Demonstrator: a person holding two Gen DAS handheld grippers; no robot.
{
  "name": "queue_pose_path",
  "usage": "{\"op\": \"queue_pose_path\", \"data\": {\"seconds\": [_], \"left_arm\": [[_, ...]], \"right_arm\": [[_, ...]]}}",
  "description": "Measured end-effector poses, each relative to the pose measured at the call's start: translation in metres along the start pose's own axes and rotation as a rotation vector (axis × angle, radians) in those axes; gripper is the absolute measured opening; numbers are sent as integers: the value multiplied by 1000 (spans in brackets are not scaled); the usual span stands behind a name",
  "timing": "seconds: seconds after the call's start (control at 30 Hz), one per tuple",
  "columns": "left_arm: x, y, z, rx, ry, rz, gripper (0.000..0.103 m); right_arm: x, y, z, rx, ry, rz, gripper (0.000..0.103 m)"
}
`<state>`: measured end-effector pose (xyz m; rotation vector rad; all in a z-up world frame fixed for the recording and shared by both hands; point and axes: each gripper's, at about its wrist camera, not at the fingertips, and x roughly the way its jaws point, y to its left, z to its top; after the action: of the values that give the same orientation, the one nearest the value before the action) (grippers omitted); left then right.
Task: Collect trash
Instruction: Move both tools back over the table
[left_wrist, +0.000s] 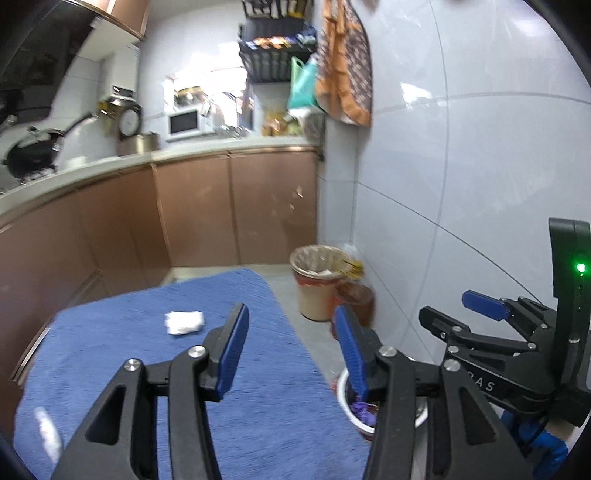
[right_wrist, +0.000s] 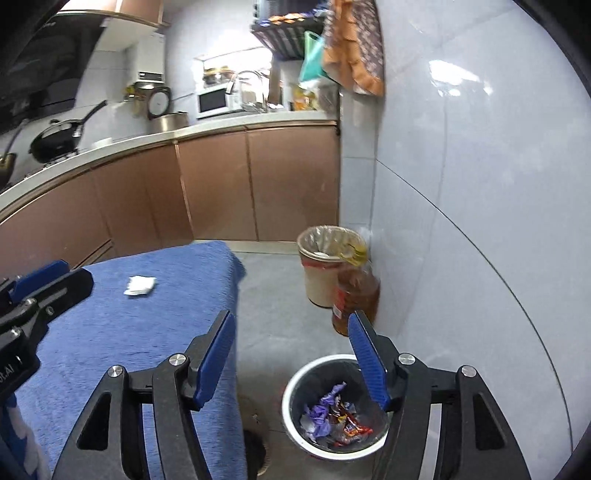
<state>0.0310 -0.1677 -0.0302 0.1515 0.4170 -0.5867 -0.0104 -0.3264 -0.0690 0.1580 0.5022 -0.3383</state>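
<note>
A crumpled white tissue (left_wrist: 184, 322) (right_wrist: 139, 285) lies on the blue cloth-covered table (left_wrist: 147, 376) (right_wrist: 118, 332). On the floor to the table's right stands a small white-rimmed bin (right_wrist: 293, 384) (left_wrist: 341, 386) holding purple and red wrappers. My left gripper (left_wrist: 291, 308) (right_wrist: 75, 273) hovers open over the table's right part, short of the tissue, with nothing between its fingers. My right gripper (right_wrist: 291, 314) (left_wrist: 454, 308) hangs open above the small bin and the floor, also empty. A blurred white scrap (left_wrist: 48, 432) lies near the table's front left.
A taller tan bin (left_wrist: 314, 291) (right_wrist: 321, 280) with a liner stands by the white tiled wall (right_wrist: 480, 221), an amber oil bottle (right_wrist: 356, 295) beside it. Brown cabinets (right_wrist: 221, 184) and a cluttered counter run along the back. A floor drain (right_wrist: 256, 450) sits by the table.
</note>
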Motion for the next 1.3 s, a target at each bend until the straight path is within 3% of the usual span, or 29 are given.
{"op": "queue_pose_path", "data": {"seconds": [0.1,0.6,0.97,1.3], "left_arm": [[-22,16,-2,-10,-33,51,62],[-93,106,-28,-145,-108,208,74],[-120,154,-57,-221,-119,262,78],[-121,196,-74,-274,-107,333,78]], "right_arm": [[-6,16,3,-27,-14,15,61],[-54,103,9,-198,-87,86,72],[-73,151,8,-282,-103,134,76],[-63,182,9,-327,-83,161,77]]}}
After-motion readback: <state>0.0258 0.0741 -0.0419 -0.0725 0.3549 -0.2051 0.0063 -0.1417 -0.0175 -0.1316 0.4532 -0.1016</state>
